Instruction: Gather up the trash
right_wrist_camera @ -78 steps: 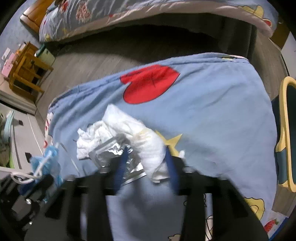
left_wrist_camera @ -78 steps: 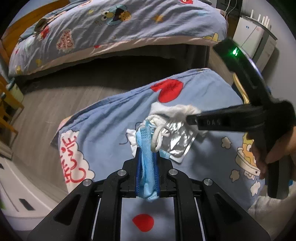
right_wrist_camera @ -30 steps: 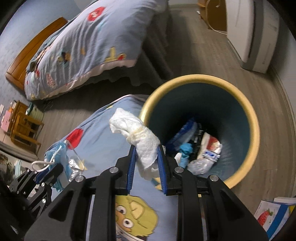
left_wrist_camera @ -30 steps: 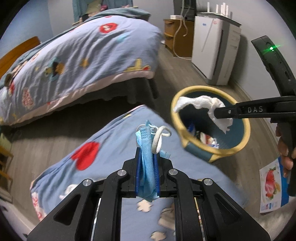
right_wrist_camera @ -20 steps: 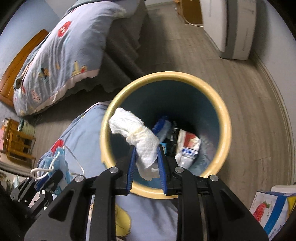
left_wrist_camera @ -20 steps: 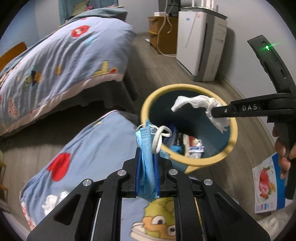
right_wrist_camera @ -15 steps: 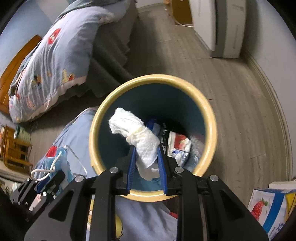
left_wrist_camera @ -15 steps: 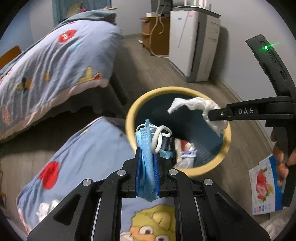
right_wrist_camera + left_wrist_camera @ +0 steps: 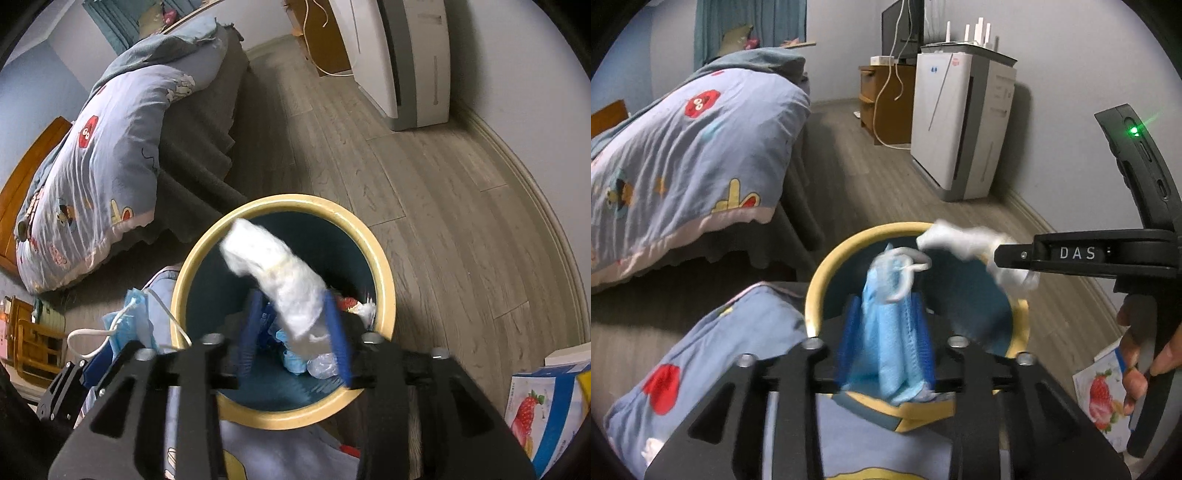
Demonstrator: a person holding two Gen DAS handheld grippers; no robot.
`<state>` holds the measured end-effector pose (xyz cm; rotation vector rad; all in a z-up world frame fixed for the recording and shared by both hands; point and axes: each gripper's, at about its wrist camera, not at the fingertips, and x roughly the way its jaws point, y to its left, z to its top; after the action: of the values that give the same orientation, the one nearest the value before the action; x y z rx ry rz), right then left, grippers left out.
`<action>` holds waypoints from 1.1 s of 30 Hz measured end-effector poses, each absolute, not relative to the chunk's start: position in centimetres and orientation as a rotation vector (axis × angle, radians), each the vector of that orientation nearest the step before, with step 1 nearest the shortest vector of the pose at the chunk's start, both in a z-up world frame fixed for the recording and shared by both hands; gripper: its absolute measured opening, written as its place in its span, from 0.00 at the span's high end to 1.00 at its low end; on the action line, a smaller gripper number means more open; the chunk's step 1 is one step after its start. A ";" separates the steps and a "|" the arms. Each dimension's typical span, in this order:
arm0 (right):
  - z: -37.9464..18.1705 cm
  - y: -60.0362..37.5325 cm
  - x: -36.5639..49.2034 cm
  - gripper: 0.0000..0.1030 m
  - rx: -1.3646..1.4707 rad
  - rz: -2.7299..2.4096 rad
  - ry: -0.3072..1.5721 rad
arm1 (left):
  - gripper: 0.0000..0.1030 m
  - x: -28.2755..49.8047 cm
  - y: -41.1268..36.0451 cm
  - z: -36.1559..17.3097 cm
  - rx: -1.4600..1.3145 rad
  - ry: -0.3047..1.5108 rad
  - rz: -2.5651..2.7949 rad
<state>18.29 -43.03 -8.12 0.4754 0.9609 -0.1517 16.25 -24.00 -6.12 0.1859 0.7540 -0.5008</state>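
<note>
In the left wrist view, the left gripper (image 9: 886,332) hangs over the near rim of the bin (image 9: 827,266), a round tub with a yellow rim and dark blue inside. Its jaws are opening, and a folded blue mask (image 9: 890,332) sits between the blue pads, its white ear loops curling at the far end. Gaps show on both sides of the mask, so the pads no longer seem to press it. At right, the right gripper (image 9: 1001,258) reaches in from the side over the bin's far rim, with a white tissue (image 9: 960,240) blurred at its tip; a hand (image 9: 1137,354) holds its handle. A blue blanket (image 9: 731,350) with red hearts lies at near left. A bed (image 9: 683,147) stands far left and a white appliance (image 9: 960,122) against the far wall.

In the right wrist view, the right gripper (image 9: 295,328) points down into the bin (image 9: 384,280). Its jaws are opening, with the tissue (image 9: 280,273) between them, leaning against the right pad and clear of the left one. Wrappers and blue scraps lie on the bin's bottom. The mask (image 9: 129,321) and the left gripper (image 9: 92,365) show at near left, just beside the bin's rim. A printed box (image 9: 543,406) with a strawberry lies on the floor (image 9: 443,184) at near right.
</note>
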 end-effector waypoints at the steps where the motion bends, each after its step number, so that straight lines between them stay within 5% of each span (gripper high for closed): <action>1: -8.1 -43.1 18.3 0.51 0.479 -0.162 0.956 | 0.53 16.2 -23.9 -6.1 0.189 0.750 -0.497; 6: -7.9 -42.9 18.3 0.32 0.511 -0.173 0.947 | 0.30 16.0 -22.6 -5.5 0.169 0.741 -0.475; 14: -7.4 -40.3 18.9 0.06 0.491 -0.151 0.951 | 0.13 15.4 -18.8 -4.7 0.162 0.745 -0.403; 33: -7.8 -27.3 21.6 0.06 0.380 -0.006 1.020 | 0.09 13.5 -3.4 -7.2 0.171 0.860 -0.142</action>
<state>21.61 -27.33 -7.82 0.3795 1.0195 -0.0058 13.49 -3.36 -7.22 0.1710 0.8601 -0.1417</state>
